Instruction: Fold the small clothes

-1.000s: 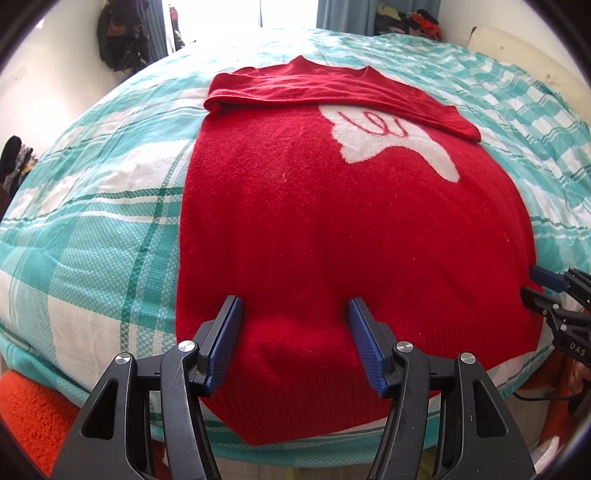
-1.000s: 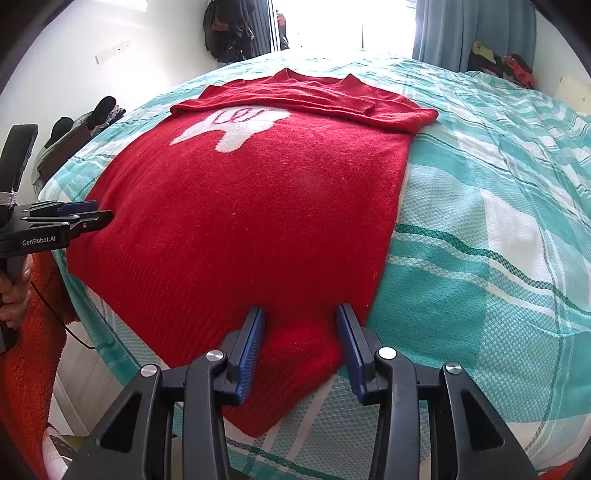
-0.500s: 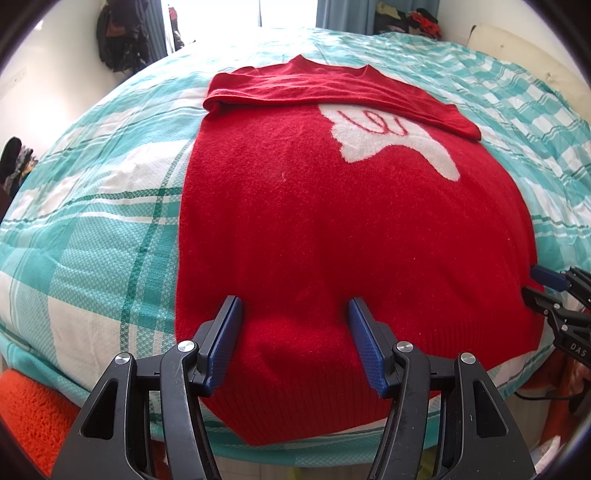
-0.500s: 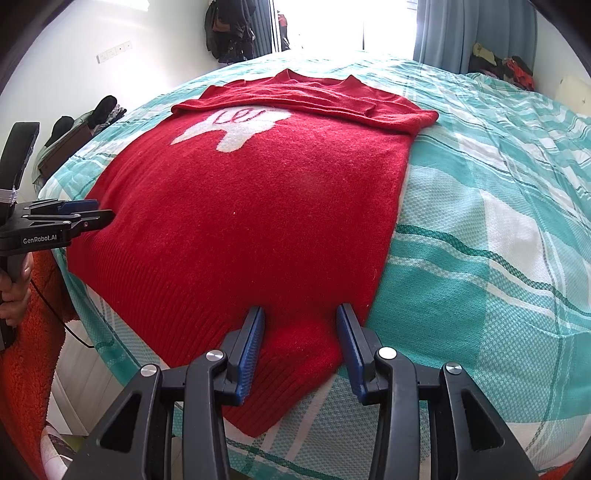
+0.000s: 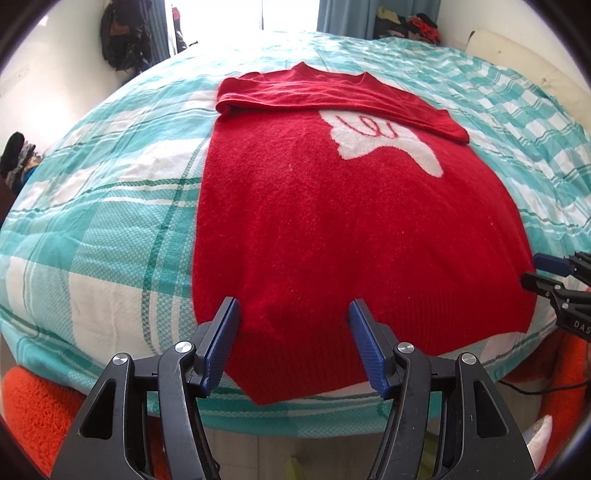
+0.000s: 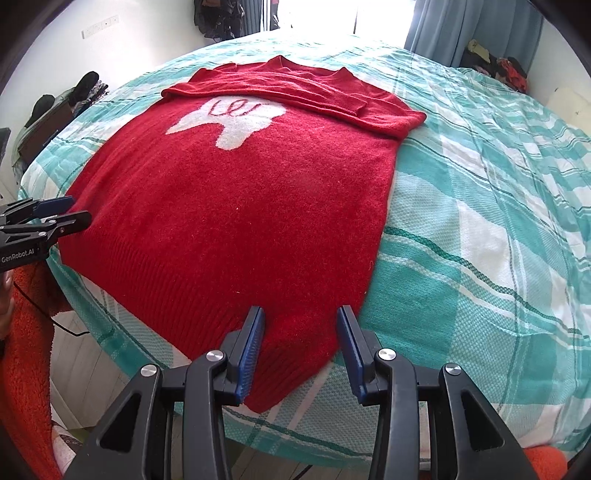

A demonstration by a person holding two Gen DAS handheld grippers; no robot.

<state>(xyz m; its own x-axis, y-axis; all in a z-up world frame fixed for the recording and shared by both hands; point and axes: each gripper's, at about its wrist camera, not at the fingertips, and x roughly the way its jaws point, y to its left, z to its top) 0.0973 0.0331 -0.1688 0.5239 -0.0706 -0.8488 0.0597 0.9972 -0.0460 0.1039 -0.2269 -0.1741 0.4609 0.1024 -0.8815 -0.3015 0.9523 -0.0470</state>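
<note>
- Left wrist view: a red sweater (image 5: 332, 229) lies flat on a bed with a teal and white checked bedspread (image 5: 110, 229), its sleeves folded across the chest above a white motif (image 5: 384, 144).
- The left gripper (image 5: 293, 328) sits over the sweater's ribbed hem at the near left corner, jaws opening; the blue pads (image 5: 221, 343) straddle the cloth with a gap on each side, so nothing is grasped.
- The right gripper (image 5: 543, 271) pokes in at the right edge, beside the hem's other corner.
- Right wrist view: the right gripper (image 6: 300, 334) hovers over the near right hem corner, jaws released, red knit showing between the pads (image 6: 251, 350) unpinched.
- The left gripper (image 6: 70, 210) reaches in from the left beside the far hem corner; an orange fleece sleeve (image 6: 29, 350) shows below it.
- Blue curtains (image 6: 461, 29) hang behind the bed.
</note>
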